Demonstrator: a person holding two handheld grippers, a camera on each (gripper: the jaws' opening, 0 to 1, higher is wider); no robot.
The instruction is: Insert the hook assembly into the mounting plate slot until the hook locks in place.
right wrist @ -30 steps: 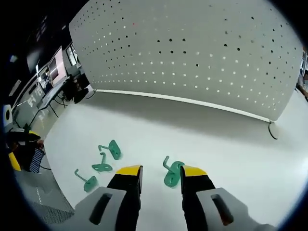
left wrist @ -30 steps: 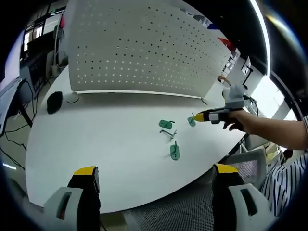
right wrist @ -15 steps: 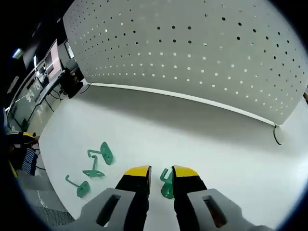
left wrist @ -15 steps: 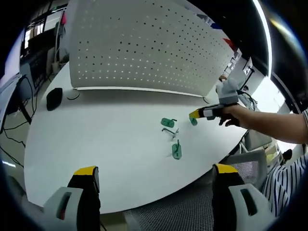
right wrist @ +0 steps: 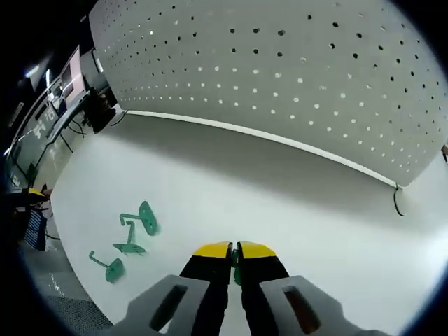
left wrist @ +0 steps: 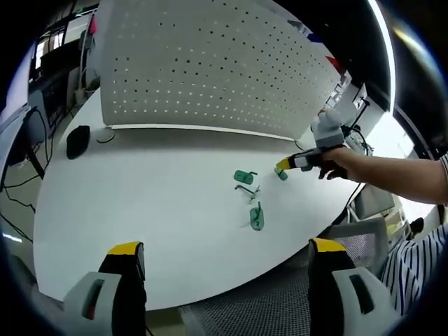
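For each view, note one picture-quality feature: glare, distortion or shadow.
Left gripper view: window glare washes out the right edge beyond the right gripper. Right gripper view: fisheye bows the pegboard, which shades the white table beneath.

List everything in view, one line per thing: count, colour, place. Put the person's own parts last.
Green hooks on the table: three, green, lying loose in a cluster on the white table; nearest one, the other two and.
Held hook: one, green, pinched between the right gripper's jaws, a thin strip showing.
Table: one, white, rounded edge, under everything.
Pegboard panel: one, white with rows of holes, upright at the table's far side.
Dark object: one, black, on the table near the panel's end; kind unclear.
Cable: one, dark, at the panel's other end.
Left gripper: one, grey with yellow tips, jaws wide apart above the table edge.
Right gripper: one, grey with yellow tips, closed on the hook.
Person's hand: one, gripping the right gripper.
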